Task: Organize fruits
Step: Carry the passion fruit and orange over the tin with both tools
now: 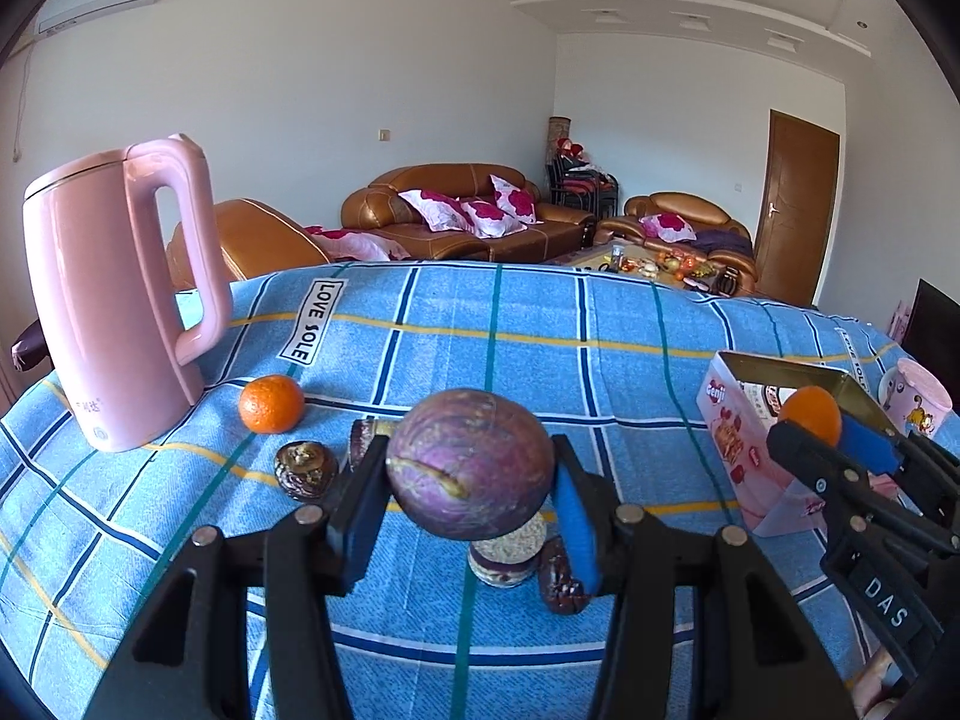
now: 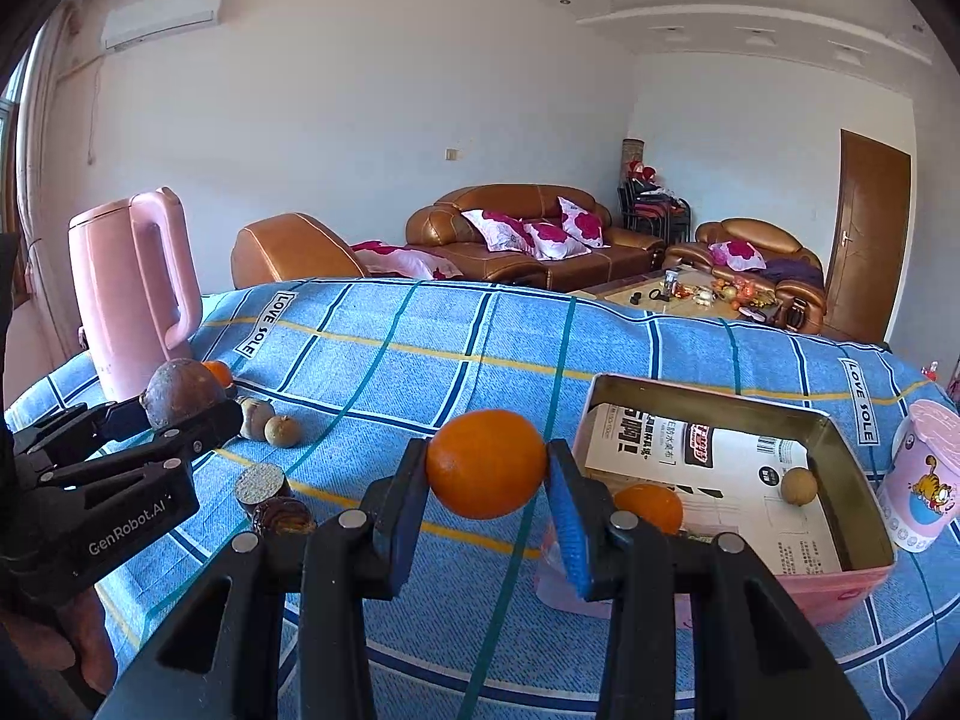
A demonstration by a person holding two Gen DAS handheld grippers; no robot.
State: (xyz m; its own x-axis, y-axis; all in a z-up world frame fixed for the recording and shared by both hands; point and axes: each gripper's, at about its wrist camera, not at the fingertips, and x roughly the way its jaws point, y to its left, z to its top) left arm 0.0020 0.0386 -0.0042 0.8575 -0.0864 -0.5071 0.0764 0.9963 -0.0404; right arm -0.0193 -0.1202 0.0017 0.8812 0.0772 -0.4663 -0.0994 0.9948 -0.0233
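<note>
Purple fruit (image 1: 470, 463) pinched in left tool (image 1: 470, 480); orange (image 2: 486, 463) pinched in right tool (image 2: 487, 480).

A: The purple fruit (image 1: 470, 461) covers most of a round-topped item (image 1: 507, 552) beneath it; can't tell what it is.

B: The pink cup (image 2: 921, 474) is clipped by the right edge, and the coffee table (image 2: 672, 294) clutter is too small to read.

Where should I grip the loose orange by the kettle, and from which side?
Take the orange across its widest middle, coming from above and the near side. It is round, sitting free on the cloth, but the kettle stands close on its left, so a pad there would probably be crowded.
</note>
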